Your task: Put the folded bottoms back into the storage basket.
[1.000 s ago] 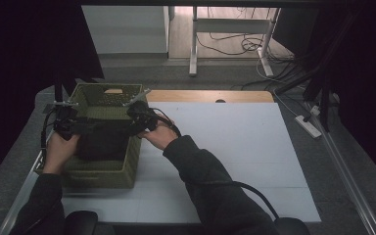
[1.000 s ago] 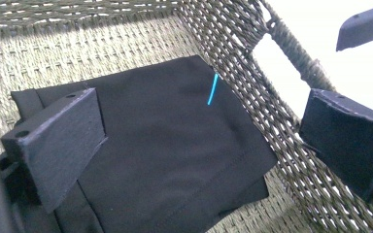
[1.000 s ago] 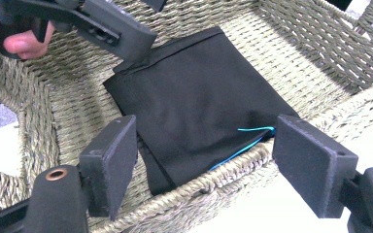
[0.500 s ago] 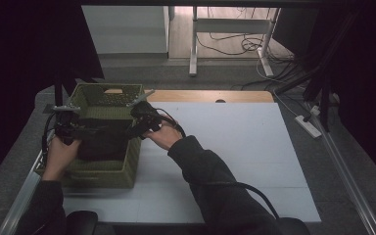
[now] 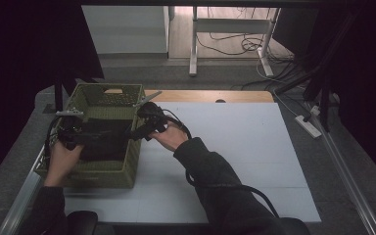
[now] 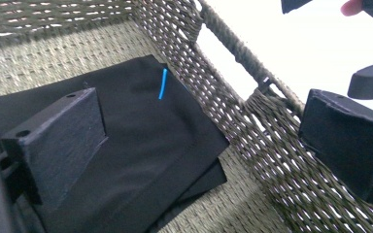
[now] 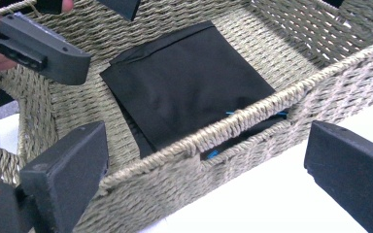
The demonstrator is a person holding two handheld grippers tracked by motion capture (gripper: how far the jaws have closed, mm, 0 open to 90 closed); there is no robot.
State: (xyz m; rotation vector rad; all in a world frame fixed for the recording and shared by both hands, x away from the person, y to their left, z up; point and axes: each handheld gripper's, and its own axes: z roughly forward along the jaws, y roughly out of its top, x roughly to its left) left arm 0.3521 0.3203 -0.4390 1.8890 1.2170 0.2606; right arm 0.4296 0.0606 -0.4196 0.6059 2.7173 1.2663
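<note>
A folded black cloth point(image 5: 103, 142) with a small blue tag lies flat on the floor of the green woven rectangular basket point(image 5: 96, 172), which stands at the left of the white table point(image 5: 235, 147). The left gripper point(image 5: 76, 134) hangs over the basket's left side, its jaws spread wide and empty, one above the cloth and the other out past the basket's right wall. The right gripper point(image 5: 139, 131) sits at the basket's right rim; its jaws have just been opening and now stand released, with the rim between them and nothing grasped.
</note>
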